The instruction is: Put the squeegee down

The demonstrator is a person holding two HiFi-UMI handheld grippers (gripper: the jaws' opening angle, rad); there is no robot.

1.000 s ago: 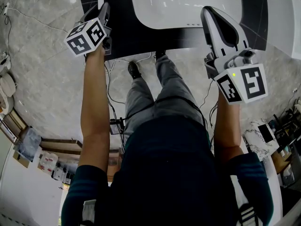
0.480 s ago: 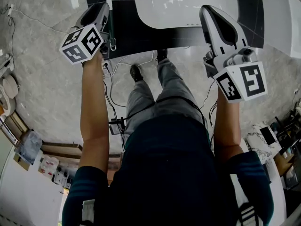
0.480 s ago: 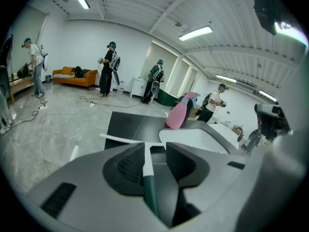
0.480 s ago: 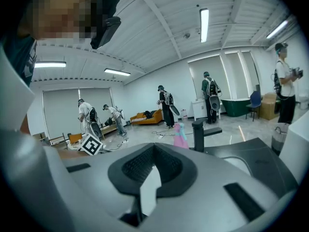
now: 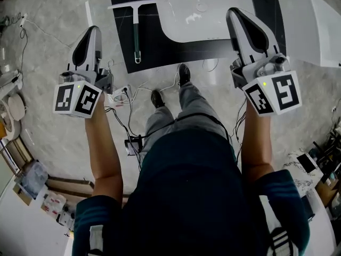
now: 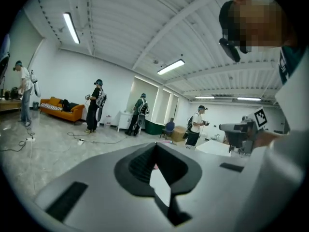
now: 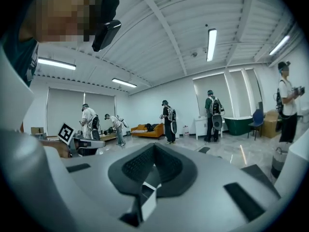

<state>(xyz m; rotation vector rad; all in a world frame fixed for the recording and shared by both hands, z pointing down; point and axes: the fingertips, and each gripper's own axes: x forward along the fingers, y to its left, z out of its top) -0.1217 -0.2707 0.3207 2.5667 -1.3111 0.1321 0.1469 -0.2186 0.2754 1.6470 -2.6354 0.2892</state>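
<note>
Head view: the squeegee (image 5: 136, 31) lies flat on the dark bench (image 5: 160, 49), upper middle, apart from the left tool (image 5: 94, 32) and right tool (image 5: 235, 14).

Left gripper view: the jaws have just closed on nothing.

Right gripper view: the jaws are together and empty.

The task looks done.

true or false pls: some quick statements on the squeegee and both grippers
1. The squeegee lies on the black surface. True.
2. The left gripper holds the squeegee. False: its jaws have just closed with nothing between them, and it is off to the left of the squeegee.
3. The squeegee's handle points toward the person. True.
4. The squeegee rests inside the white basin. False: it lies beside the basin, to its left in the head view.
5. The right gripper is open. False: its jaws are together and empty.
</note>
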